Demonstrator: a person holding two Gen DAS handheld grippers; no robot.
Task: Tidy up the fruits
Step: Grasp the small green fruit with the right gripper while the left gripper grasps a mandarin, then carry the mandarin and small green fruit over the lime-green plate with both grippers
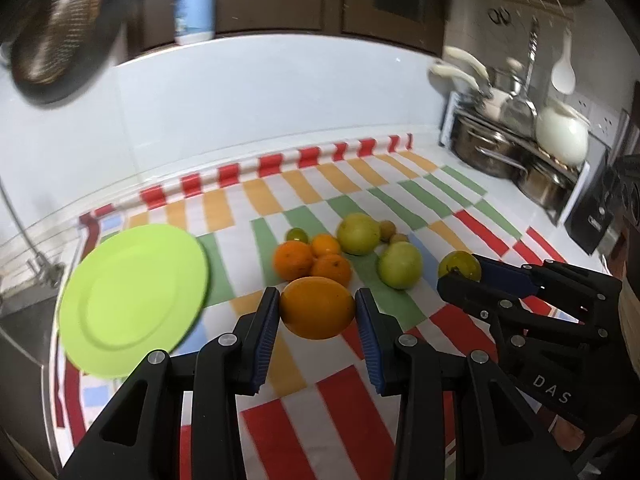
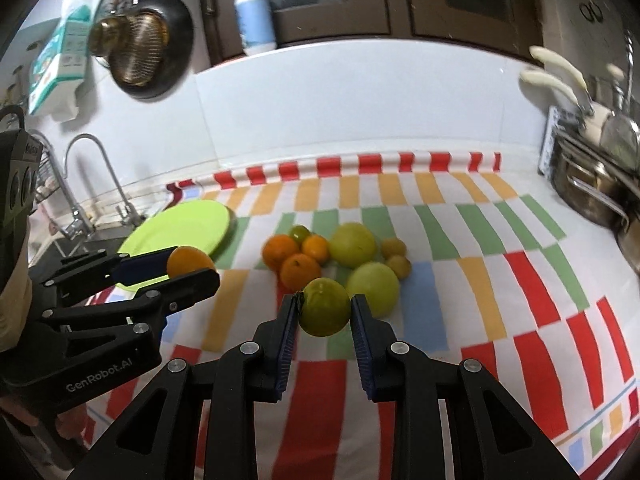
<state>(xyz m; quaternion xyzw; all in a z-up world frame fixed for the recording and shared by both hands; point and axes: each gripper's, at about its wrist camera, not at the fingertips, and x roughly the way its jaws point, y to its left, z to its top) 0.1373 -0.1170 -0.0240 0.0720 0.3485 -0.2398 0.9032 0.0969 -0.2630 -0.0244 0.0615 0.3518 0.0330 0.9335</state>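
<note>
Left gripper (image 1: 317, 308): black jointed plastic with ribbed blue pads, clamped on a large smooth orange-yellow oval fruit (image 1: 317, 307) at lower centre of the left wrist view; in the right wrist view the same fruit (image 2: 188, 262) shows at middle left, in front of the plate.

Right gripper (image 2: 325, 307): same build, its pads pressed on either side of a glossy round yellow-green fruit (image 2: 325, 306) with a dark stem end, at centre of the right wrist view; whether the fruit sits on the cloth or is lifted cannot be told.

Loose fruit pile: three round matte oranges (image 1: 293, 259) touching each other, two pale green smooth apple-like fruits (image 1: 400, 265), one small dark green fruit (image 1: 297, 234) and two small tan round fruits (image 1: 387, 227), clustered mid-frame on the cloth.

Lime-green round plastic plate (image 1: 132, 300): shallow and rimmed, at the left of the left wrist view, well apart from the pile.

Striped checked tablecloth (image 1: 340, 408): red, orange, green and white blocks, slightly wrinkled, covering the counter.

Background: stainless steel pots (image 1: 488, 152) at right, a blue-and-white pump bottle (image 2: 254, 20) at upper centre, a dark hanging pan (image 2: 160, 52) at upper left.
</note>
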